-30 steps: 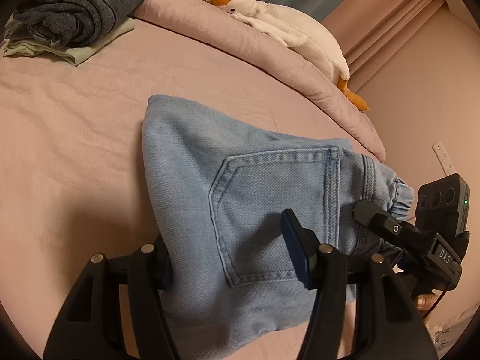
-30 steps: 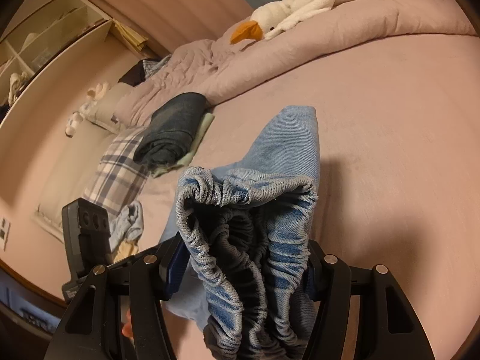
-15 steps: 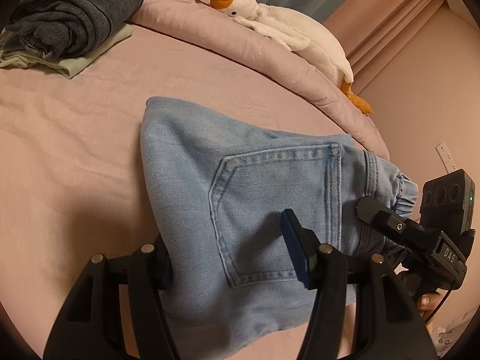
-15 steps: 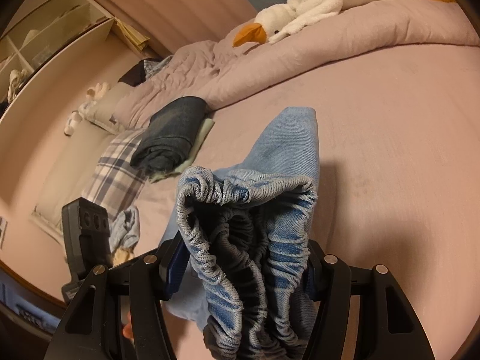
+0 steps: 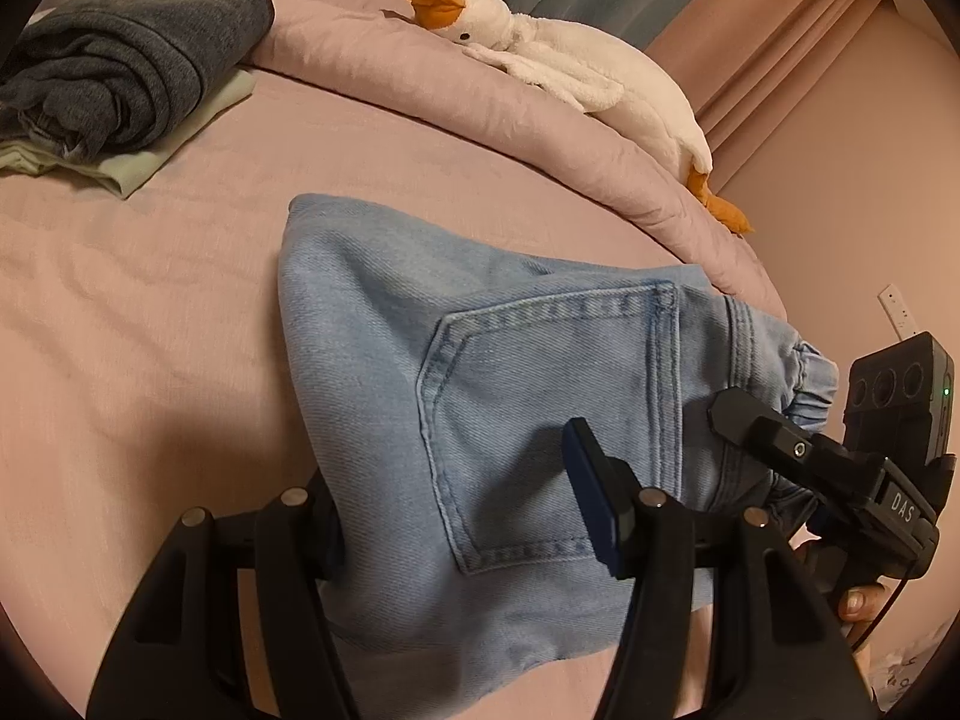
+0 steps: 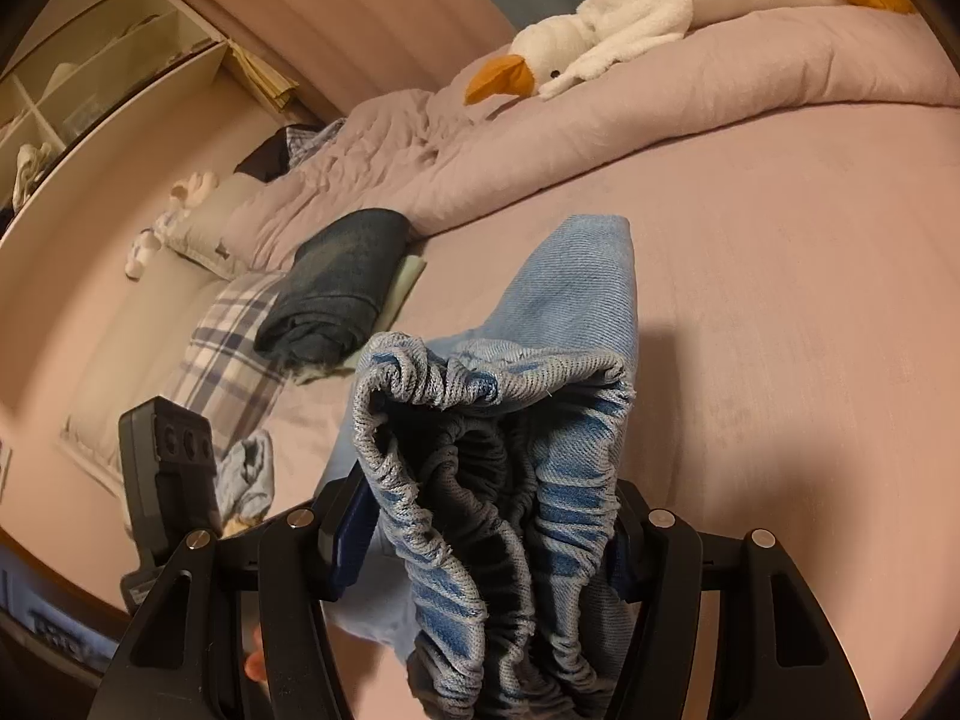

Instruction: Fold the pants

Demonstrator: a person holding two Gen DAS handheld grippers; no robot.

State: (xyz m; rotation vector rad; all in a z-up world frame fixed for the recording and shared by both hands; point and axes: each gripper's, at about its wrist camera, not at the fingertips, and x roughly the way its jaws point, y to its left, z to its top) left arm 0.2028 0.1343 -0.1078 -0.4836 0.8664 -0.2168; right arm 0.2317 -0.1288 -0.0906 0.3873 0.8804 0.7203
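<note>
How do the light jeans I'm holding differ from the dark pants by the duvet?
The light jeans are pale blue and half-folded in both grippers; the dark pants are charcoal and rolled up. The light jeans lie on the sheet, the dark pants on a green garment. Both look like denim.

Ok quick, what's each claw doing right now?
Left claw: closed on the light blue denim pants.
Right claw: closed on their elastic waistband.

A plush goose [image 5: 576, 69] lies on the rumpled duvet [image 5: 480, 108] at one o'clock, folded dark clothes [image 5: 126, 60] at ten, on the bed [image 5: 120, 312].
</note>
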